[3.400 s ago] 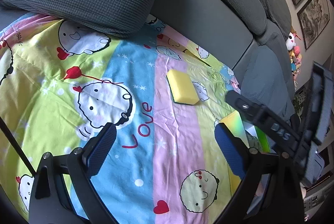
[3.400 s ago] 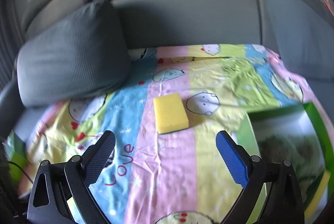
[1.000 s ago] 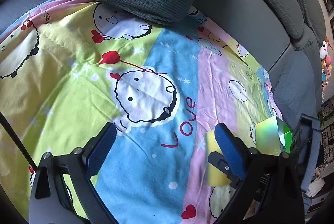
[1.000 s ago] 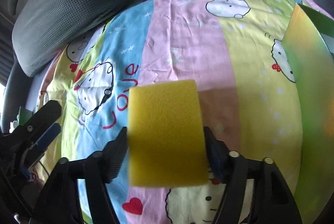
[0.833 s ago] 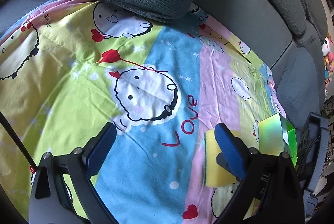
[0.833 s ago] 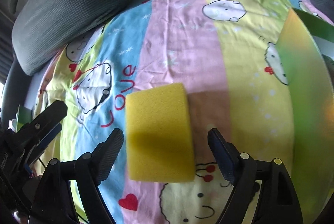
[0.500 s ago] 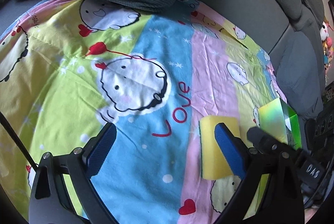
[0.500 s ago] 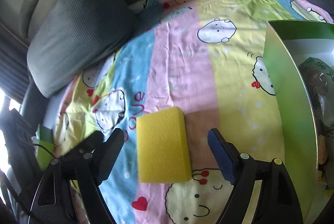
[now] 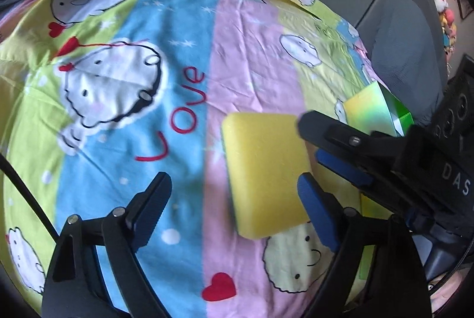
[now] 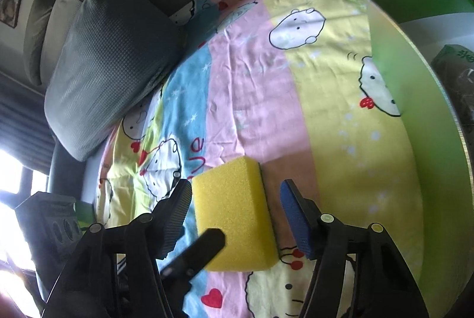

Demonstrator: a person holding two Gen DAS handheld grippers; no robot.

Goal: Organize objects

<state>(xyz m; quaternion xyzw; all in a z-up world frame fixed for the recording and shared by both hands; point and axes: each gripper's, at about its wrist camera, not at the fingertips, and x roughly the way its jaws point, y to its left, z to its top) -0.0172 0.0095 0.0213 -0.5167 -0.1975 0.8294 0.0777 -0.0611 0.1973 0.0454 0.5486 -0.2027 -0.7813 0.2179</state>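
Right gripper [image 10: 235,212]: fingers have just been closing, straddling the yellow sponge [image 10: 234,217], pads not yet pressing; nothing held. Left gripper [image 9: 234,208]: fingers released, narrowing slightly, sponge partly between them, untouched. Sponge: flat on the cartoon bedsheet [image 10: 260,75], near centre. Green box [image 10: 414,98]: right of sponge, open. Judged status: sponge not yet stowed; grasp and transfer remain.
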